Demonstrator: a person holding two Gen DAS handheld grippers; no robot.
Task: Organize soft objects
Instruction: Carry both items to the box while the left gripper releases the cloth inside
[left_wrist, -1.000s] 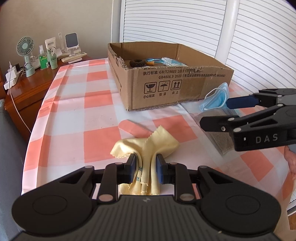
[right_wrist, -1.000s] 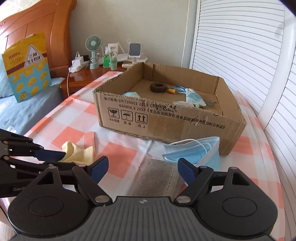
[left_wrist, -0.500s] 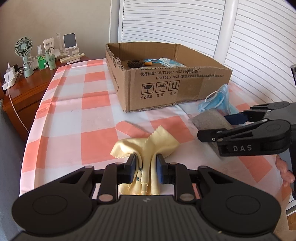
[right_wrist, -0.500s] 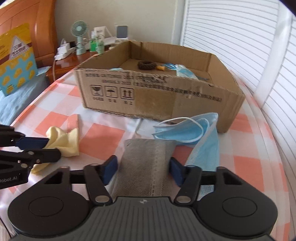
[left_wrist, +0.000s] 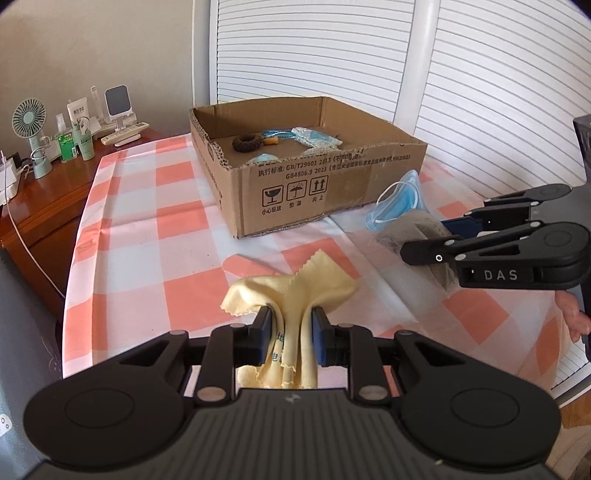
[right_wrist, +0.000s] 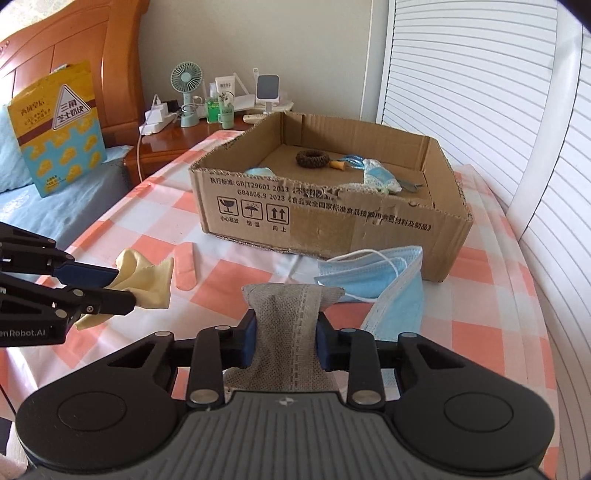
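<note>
My left gripper (left_wrist: 291, 334) is shut on a yellow cloth (left_wrist: 295, 291), bunched between its blue pads and lifted a little off the checked tablecloth; the yellow cloth (right_wrist: 147, 284) also shows in the right wrist view, in the left gripper (right_wrist: 122, 286). My right gripper (right_wrist: 283, 341) has its jaws closing on a grey mesh cloth (right_wrist: 291, 317), pinched narrow between the pads. In the left wrist view the right gripper (left_wrist: 424, 240) holds the grey cloth (left_wrist: 410, 230). A blue face mask (right_wrist: 384, 280) lies just beyond, against an open cardboard box (right_wrist: 332, 229).
The box (left_wrist: 306, 188) holds a brown hair tie (right_wrist: 312, 159), a blue-white pouch and other small items. A pink strip (right_wrist: 186, 264) lies on the cloth-covered table. A wooden nightstand (left_wrist: 44, 192) with a fan and bottles stands left; louvred doors (left_wrist: 498, 110) behind and right.
The right gripper's jaws closed in from wide apart onto the grey mesh cloth, pinching it. The left gripper rose slightly with the yellow cloth still held.
</note>
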